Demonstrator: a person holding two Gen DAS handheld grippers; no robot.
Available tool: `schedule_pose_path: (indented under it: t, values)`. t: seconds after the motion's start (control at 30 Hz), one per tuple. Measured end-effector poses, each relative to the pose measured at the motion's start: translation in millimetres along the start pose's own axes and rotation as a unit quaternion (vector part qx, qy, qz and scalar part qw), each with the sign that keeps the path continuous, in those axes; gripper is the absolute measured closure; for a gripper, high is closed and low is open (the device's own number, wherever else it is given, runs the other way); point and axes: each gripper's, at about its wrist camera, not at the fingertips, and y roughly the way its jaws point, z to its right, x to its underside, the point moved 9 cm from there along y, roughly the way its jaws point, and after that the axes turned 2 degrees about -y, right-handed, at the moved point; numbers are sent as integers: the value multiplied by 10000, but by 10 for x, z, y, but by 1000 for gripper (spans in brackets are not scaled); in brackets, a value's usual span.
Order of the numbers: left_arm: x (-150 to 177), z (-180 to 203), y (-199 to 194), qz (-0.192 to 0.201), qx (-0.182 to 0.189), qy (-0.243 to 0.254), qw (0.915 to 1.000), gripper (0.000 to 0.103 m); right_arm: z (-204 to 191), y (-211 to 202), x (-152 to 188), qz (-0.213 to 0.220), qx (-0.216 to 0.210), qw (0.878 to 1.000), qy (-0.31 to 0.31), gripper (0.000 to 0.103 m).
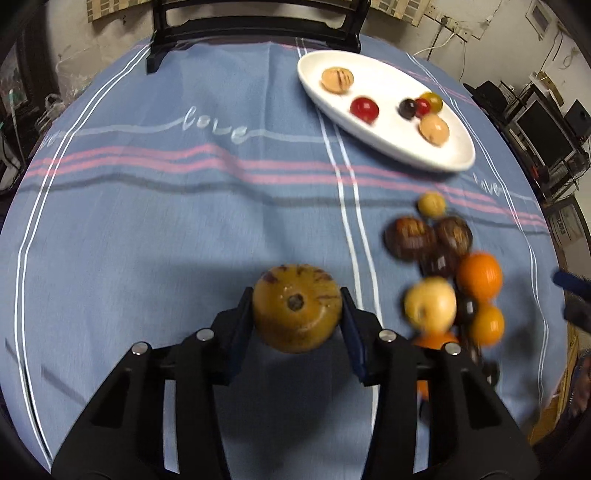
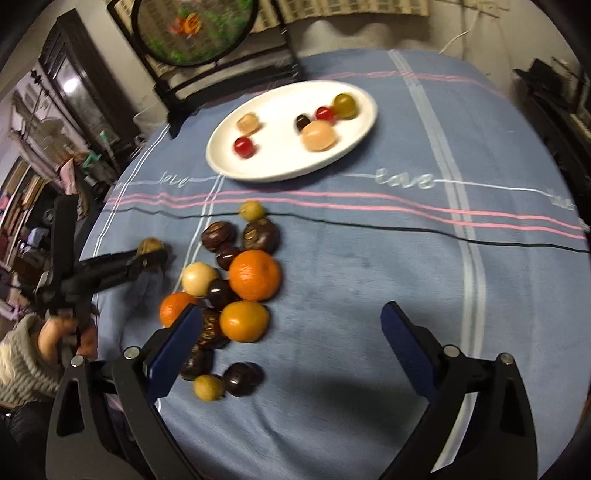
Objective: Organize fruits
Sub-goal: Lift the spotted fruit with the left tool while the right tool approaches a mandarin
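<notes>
My left gripper [image 1: 295, 314] is shut on a brownish-yellow fruit [image 1: 295, 308] and holds it above the blue cloth; it also shows in the right wrist view [image 2: 151, 253] at the left. A pile of fruits lies on the cloth: oranges [image 2: 255, 275], dark brown fruits [image 2: 260, 234] and pale yellow ones [image 2: 199, 278]. In the left wrist view the pile [image 1: 443, 269] is to the right of the held fruit. A white oval plate [image 2: 354, 147] at the far side holds several small fruits, also in the left wrist view [image 1: 388, 140]. My right gripper [image 2: 291, 336] is open and empty, above the pile's near right side.
A blue striped tablecloth [image 2: 369, 258] covers the round table. A dark wooden stand with a round screen [image 2: 192, 33] stands at the far edge behind the plate. Shelves and clutter surround the table.
</notes>
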Motion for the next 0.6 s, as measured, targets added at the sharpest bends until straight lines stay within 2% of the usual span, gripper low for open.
schedule_pose_path:
  t: [0.13, 0.37, 0.4, 0.43, 0.53, 0.6]
  values:
    - [235, -86, -135, -61, -98, -76, 9999, 58, -132, 257, -90, -66, -4, 9996, -269, 5]
    - [428, -287, -341, 9, -328, -350, 9988, 58, 45, 710, -118, -374, 449, 9976, -372, 5]
    - [449, -306, -358, 11, -345, -396, 9986, 58, 96, 715, -136, -317, 311, 9987, -258, 4]
    - [468, -320, -375, 12, -366, -439, 9984, 58, 163, 668, -160, -219, 348, 9990, -147, 4]
    - [491, -318, -408, 43, -403, -483, 9980, 58, 494, 363, -274, 262, 932, 9952, 138, 5]
    - [494, -288, -408, 46, -403, -467, 9981, 58, 556, 252, -281, 371, 789, 9959, 256, 5]
